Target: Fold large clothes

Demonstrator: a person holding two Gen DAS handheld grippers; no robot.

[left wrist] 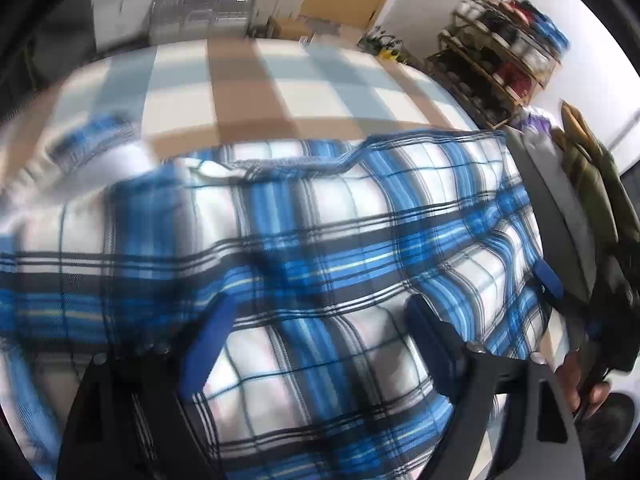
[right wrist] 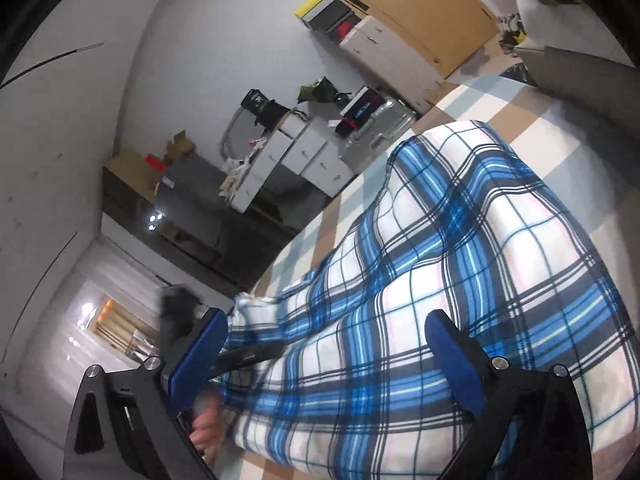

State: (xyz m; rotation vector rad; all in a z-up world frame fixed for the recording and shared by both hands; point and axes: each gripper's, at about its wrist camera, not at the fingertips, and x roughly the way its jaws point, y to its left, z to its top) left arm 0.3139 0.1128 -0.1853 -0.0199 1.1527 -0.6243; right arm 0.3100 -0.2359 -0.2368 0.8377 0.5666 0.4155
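Blue plaid garment (left wrist: 320, 248) spread beneath both wide-spread hand-held grippers, left (left wrist: 316, 320); right (right wrist: 324, 336)

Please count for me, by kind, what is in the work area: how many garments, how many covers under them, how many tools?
Plaid garment: 1
Checked cover: 1
Tools: 2, left tool and right tool, both open
Total: 4
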